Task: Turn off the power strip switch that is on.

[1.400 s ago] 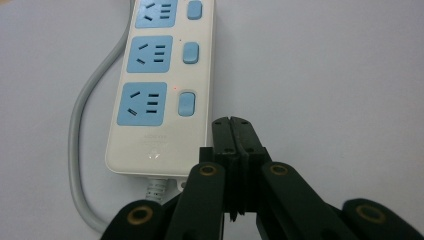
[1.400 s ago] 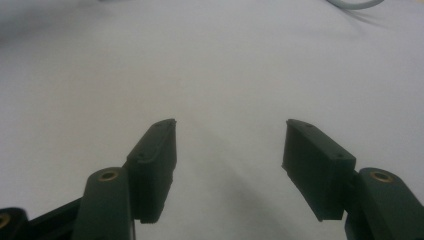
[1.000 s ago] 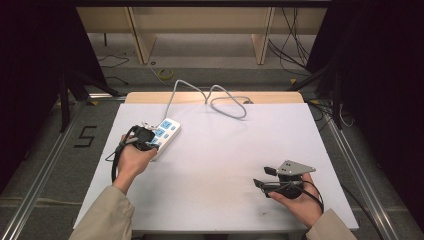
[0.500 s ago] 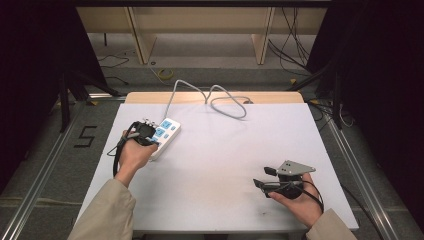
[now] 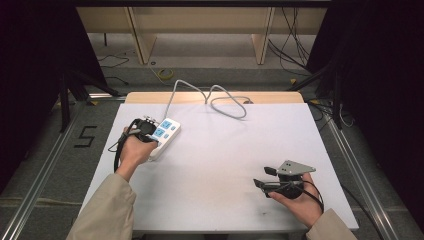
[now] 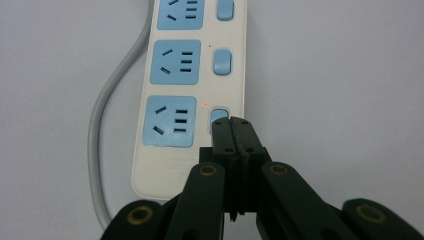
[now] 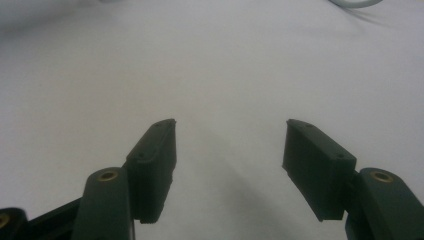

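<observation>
Left gripper view: jaws pressed tight together, nothing between them, tips of the left gripper (image 6: 233,122) planted right on the nearest blue switch (image 6: 219,115) of the strip (image 6: 187,90). Tiny red light (image 6: 205,104) glowing just beside that switch. 3 blue sockets lined up along the strip, each with its own switch on 1 side; grey cord (image 6: 102,125) curving off the other side.

High view: strip (image 5: 165,135) sitting at the table's (image 5: 225,165) left part, angled, with the left hand (image 5: 134,150) right on top of its near end. Cord (image 5: 220,97) looping away toward the far edge.

Right gripper (image 5: 260,183) lying low near the front right corner, well apart from the strip. Right gripper view: jaws spread wide over bare white tabletop (image 7: 225,75), holding nothing.
</observation>
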